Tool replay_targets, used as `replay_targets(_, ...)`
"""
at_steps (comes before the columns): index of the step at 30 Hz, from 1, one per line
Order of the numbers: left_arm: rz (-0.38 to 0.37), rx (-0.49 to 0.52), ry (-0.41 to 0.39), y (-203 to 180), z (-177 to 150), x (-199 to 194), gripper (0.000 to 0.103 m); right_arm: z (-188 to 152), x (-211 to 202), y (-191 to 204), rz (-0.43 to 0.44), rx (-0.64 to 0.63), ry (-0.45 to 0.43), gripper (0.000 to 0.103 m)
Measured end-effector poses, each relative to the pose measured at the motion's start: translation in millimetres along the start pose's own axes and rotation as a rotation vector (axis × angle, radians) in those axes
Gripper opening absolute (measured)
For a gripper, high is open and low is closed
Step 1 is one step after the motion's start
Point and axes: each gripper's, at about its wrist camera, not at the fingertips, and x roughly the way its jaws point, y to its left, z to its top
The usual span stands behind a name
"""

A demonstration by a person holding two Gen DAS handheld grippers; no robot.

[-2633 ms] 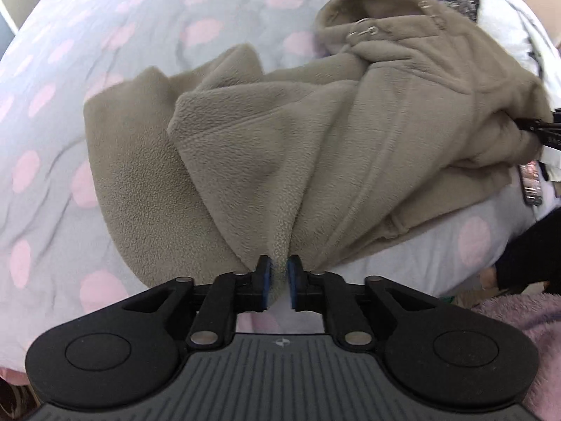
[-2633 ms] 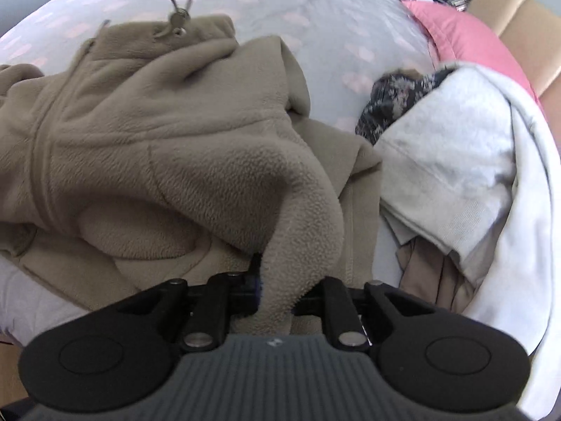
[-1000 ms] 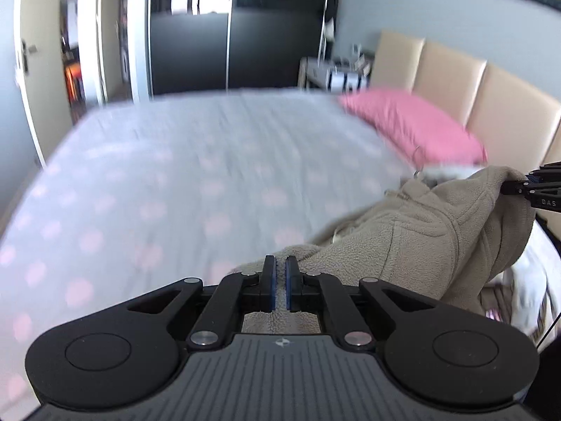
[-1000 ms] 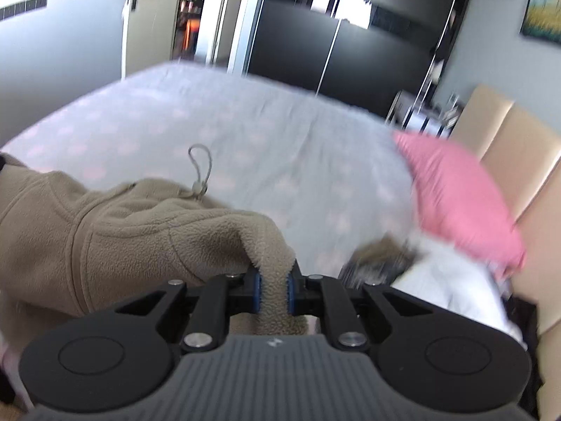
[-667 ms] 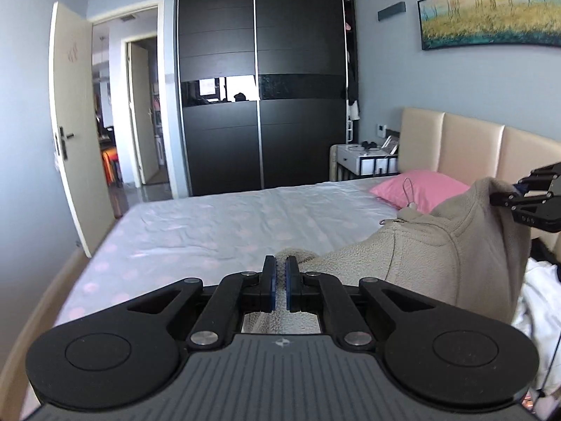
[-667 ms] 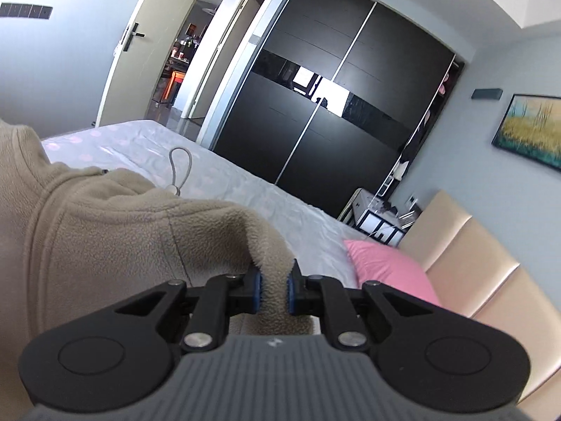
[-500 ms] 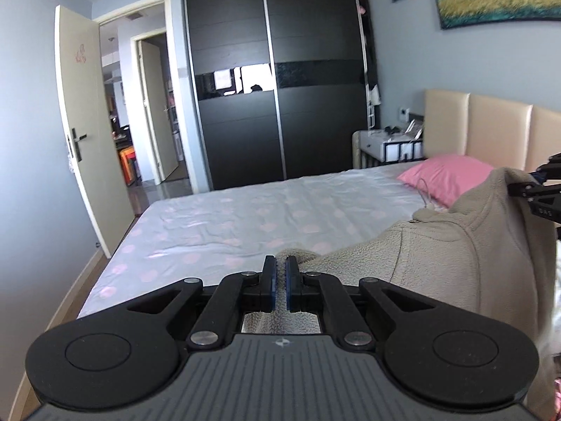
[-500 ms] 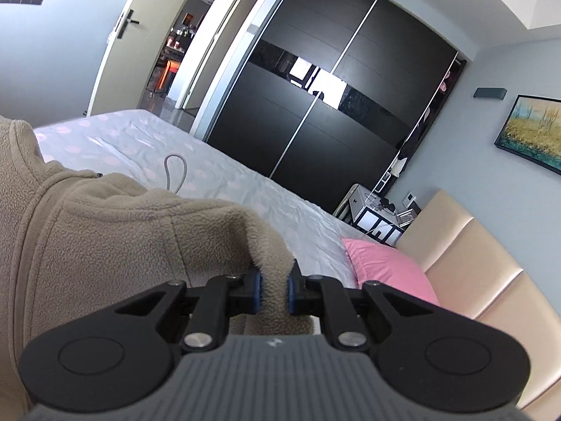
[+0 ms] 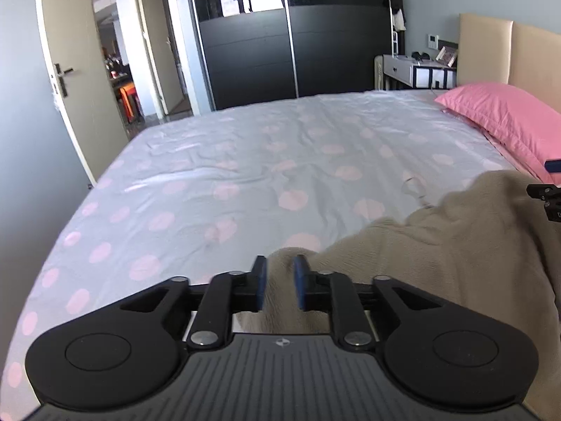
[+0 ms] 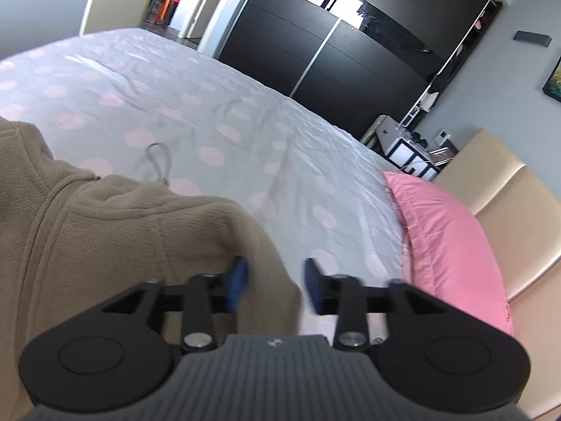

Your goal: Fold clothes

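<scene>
My left gripper (image 9: pixel 279 282) is narrowly parted, fleece (image 9: pixel 438 256) loose between its pads; my right gripper (image 10: pixel 275 282) gapes wide, gripping nothing; the fleece spans both, lowered onto the bed (image 9: pixel 245 161).

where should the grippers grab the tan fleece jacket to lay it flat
Grip the fleece jacket at its two raised upper corners, near the zip collar. The left gripper and right gripper already straddle those thick edges, open; closing from the near bed side looks best.

Fuzzy fleece jacket (image 9: pixel 455 263), seemingly cotton sheet (image 9: pixel 280 161)
</scene>
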Motion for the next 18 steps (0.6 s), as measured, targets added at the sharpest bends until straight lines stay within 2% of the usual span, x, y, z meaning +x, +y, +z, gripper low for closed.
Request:
replay_targets(1,-0.003,0.002,0.012,2,-5,3,0.035,-5,6,-2,0.000,0.001,0.008,0.053)
replay_targets(3,0.004,0.000,0.023,6,-15,6,0.040,-26,3,-13,0.015,0.027,0.036,0.053)
replay_targets(7,0.033,-0.019,0.067,21,-43,-3,0.041,-71,-9,-36,0.049,0.091,0.093,0.053)
replay_targets(12,0.063,-0.071,0.148,48,-93,-39,0.042,-128,-25,-65,0.091,0.170,0.164,0.054)
replay_targets(15,0.075,-0.106,0.204,59,-123,-65,0.043,-172,-55,-73,0.123,0.202,0.200,0.055)
replay_targets(17,0.057,-0.154,0.252,65,-140,-80,0.045,-200,-79,-75,0.141,0.226,0.222,0.058)
replay_targets(18,0.049,-0.179,0.274,67,-149,-87,0.045,-215,-91,-76,0.146,0.240,0.230,0.064)
